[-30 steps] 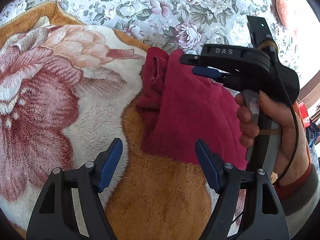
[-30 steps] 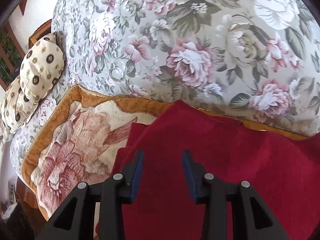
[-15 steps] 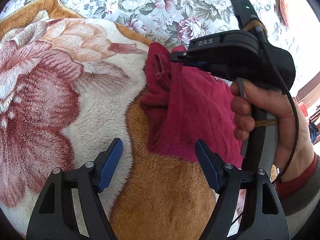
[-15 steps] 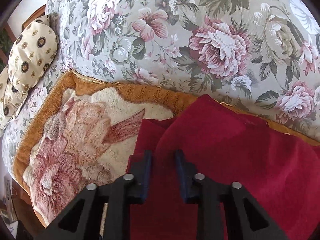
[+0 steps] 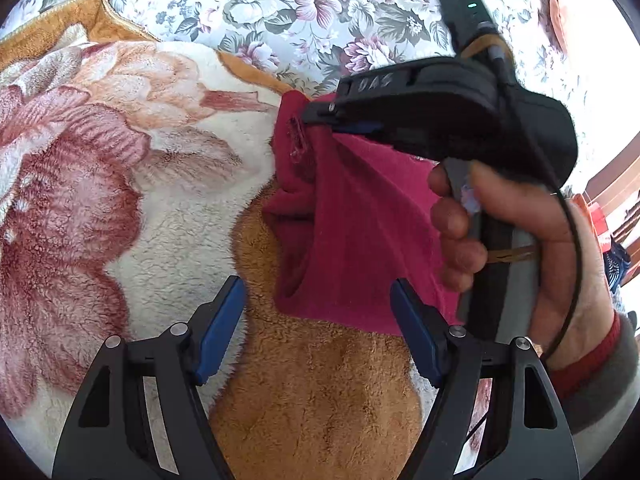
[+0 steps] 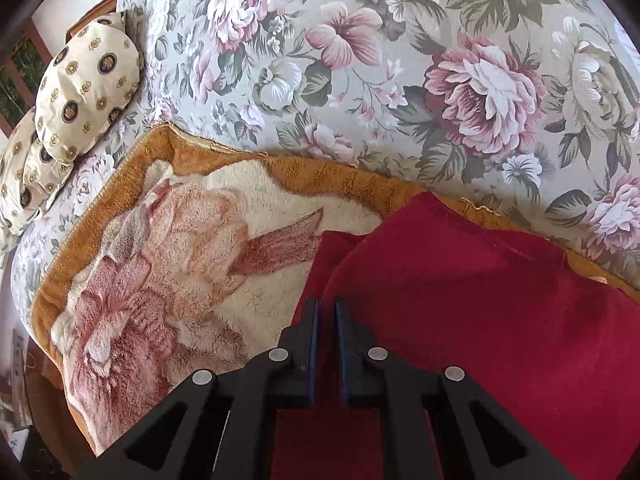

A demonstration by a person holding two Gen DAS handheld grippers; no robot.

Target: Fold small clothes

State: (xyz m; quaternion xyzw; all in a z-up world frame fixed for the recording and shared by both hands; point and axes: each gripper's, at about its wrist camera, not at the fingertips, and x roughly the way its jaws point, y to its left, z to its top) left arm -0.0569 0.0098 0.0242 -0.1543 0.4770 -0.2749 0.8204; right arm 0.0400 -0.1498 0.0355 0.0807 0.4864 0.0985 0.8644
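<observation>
Right gripper [image 6: 327, 312] is pinched nearly shut on a raised fold of the red cloth [image 6: 480, 320], which lies on the blanket [image 6: 192, 248] near its orange border; left gripper [image 5: 316, 320] hangs wide open and empty just short of the cloth's near hem. The bite looks thin — a quick pull could slip it free, or drag the bunched left side along and spoil the fold. Blanket to the left lies bare for laying cloth over; beyond the border only bedspread [image 6: 360, 60], pillows [image 6: 80, 80] well apart.

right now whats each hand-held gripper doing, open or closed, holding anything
Left hand-held gripper: open, holding nothing, hovering by the red cloth.
Right hand-held gripper: closed on the red cloth's edge, lifting it off the blanket.
</observation>
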